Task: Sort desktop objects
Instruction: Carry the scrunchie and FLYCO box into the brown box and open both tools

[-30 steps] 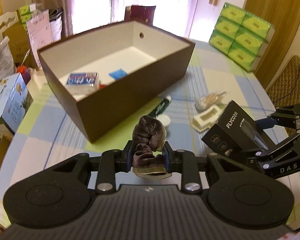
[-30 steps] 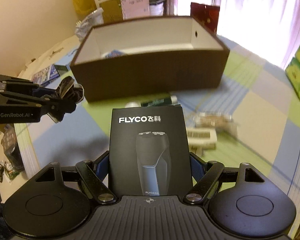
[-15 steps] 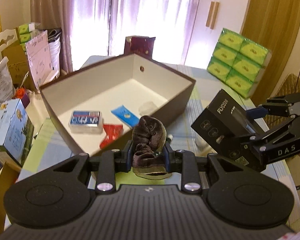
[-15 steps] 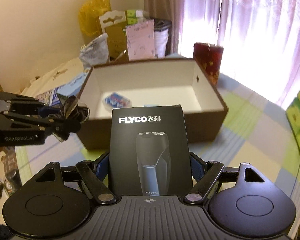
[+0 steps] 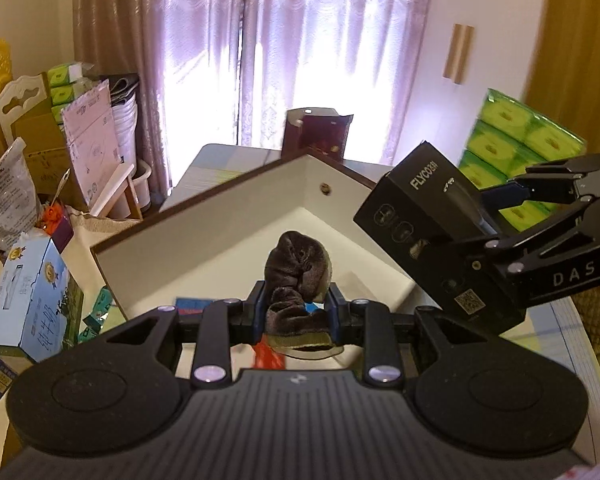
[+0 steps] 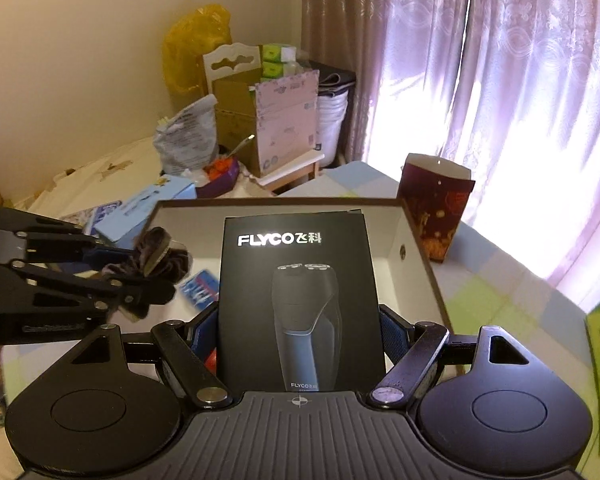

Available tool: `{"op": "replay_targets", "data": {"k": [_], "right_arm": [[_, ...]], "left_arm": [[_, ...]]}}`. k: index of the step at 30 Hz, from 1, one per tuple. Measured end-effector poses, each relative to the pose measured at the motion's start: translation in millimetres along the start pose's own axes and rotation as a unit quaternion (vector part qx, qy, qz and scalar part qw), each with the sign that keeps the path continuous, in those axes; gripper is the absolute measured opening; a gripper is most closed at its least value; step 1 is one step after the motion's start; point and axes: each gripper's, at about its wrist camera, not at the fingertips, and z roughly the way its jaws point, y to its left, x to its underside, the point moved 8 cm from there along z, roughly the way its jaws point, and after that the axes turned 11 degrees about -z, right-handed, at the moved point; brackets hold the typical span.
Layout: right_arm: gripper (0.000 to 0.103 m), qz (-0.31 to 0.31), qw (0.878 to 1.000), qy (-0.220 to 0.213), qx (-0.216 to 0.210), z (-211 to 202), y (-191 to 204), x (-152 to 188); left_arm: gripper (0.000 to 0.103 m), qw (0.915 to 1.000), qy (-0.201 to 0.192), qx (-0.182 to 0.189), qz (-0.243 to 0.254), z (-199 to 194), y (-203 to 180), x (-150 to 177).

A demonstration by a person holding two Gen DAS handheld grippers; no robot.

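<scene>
We hold the dark cloth bundle pinched in the left gripper and the black shaver box clamped across its width in the right gripper, both above the brown storage box. We should lower each well inside its walls, clear of the small packets, and release one at a time.

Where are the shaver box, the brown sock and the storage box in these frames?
shaver box (image 6: 300, 300): right wrist view, middle of its printed front.
brown sock (image 5: 298, 276): left wrist view, bunched upper part.
storage box (image 5: 236, 208): left wrist view, inner left wall.
</scene>
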Motion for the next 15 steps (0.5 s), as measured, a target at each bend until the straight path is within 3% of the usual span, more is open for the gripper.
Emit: {"op": "replay_targets", "data": {"k": [15], "right_arm": [[0.076, 0.015, 0.998, 0.069, 0.007, 122, -51, -8]], "left_arm": [[0.025, 0.9959, 0.073, -0.023, -0.048, 107, 40, -37]]}}
